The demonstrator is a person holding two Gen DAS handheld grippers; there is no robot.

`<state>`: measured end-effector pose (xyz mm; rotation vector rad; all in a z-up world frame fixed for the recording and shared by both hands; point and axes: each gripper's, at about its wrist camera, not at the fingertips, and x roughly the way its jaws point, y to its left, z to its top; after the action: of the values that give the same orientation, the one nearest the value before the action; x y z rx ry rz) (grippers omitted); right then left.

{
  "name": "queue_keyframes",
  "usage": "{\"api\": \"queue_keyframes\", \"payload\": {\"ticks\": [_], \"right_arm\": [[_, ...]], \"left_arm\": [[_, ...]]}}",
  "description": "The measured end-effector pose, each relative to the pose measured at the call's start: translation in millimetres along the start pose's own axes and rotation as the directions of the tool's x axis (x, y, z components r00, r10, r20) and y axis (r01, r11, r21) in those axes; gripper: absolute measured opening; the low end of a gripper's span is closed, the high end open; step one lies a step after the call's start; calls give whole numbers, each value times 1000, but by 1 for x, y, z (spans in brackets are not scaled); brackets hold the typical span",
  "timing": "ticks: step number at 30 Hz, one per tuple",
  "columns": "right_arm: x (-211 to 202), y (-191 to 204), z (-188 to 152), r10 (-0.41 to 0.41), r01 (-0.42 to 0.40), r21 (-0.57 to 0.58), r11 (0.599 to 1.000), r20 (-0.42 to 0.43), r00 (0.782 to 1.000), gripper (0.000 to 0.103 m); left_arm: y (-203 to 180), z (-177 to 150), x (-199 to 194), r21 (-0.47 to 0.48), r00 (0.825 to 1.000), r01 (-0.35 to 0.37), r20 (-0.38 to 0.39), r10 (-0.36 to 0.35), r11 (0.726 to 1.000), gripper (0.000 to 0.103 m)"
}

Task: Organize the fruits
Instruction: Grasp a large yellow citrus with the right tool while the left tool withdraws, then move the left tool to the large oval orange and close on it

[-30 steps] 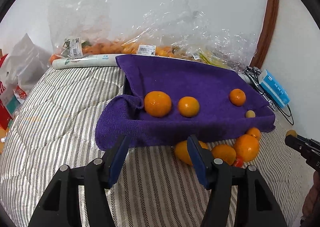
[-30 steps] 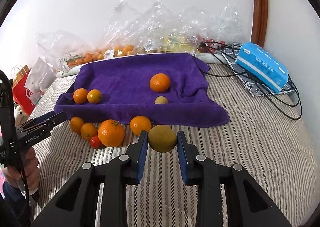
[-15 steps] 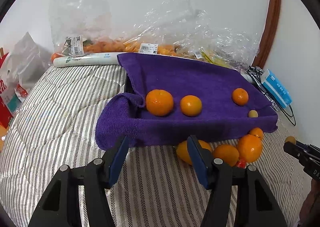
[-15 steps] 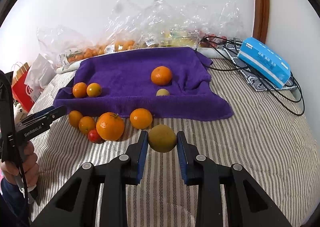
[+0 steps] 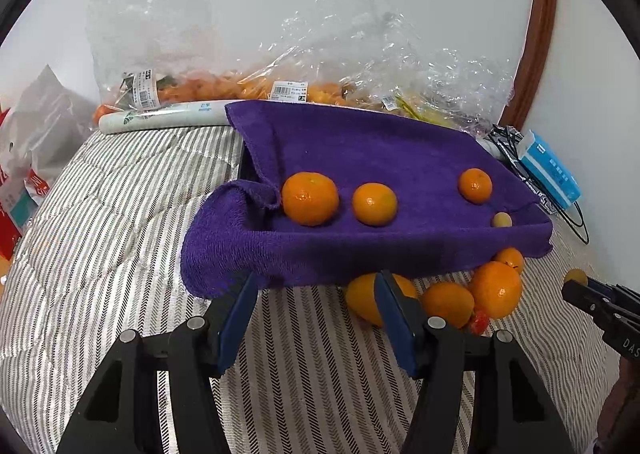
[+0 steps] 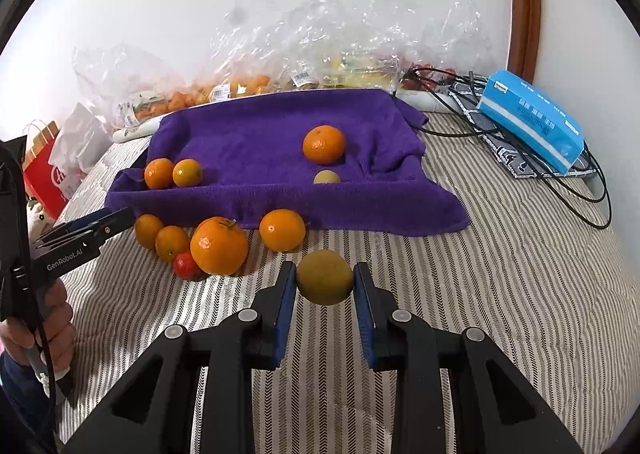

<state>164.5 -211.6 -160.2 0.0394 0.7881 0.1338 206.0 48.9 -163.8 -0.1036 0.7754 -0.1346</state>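
My right gripper (image 6: 325,277) is shut on a yellow-green citrus fruit (image 6: 324,276), held above the striped bed in front of the purple towel (image 6: 260,134). On the towel lie two oranges (image 6: 172,173) at the left, one orange (image 6: 323,144) and a small yellowish fruit (image 6: 326,176) at the right. Before the towel's front edge sit several oranges (image 6: 219,245) and a small red fruit (image 6: 185,264). My left gripper (image 5: 314,294) stands open with nothing between its pads, near the towel's front left edge; one orange (image 5: 362,300) lies behind its right finger.
Clear plastic bags (image 5: 304,66) with more fruit line the wall behind the towel. A blue tissue pack (image 6: 532,120) and black cables (image 6: 576,178) lie at the right. Paper bags (image 6: 44,170) stand at the left. A hand (image 6: 40,318) holds the left gripper's handle.
Both views have shifted slightly; the towel and fruit sit a little lower in the left wrist view. Neither gripper's jaws changed.
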Motion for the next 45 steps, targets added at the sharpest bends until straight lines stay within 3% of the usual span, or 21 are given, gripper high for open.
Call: {"api": "queue_keyframes", "payload": {"ticks": [30,36,42,45], "right_arm": [[-4,1,3,3,-3,-1,1000,7,1000,29],[-8,-3,5,1,-1,11,1000,17,1000,29],[-11,-12,4,8,-9,23,1000,27,1000,29],[-10,-17,4,10,-11,30,999,24,1000,29]], "left_arm": [[-7,-3,1,20,996,86,-18,-86,996,58],[-1,-6,4,-19,983,172,-63,-173,985,58],[-4,-6,10,-27,978,185,-87,-187,982,58],[-11,-5,14,-2,982,162,-99,-161,987,58]]}}
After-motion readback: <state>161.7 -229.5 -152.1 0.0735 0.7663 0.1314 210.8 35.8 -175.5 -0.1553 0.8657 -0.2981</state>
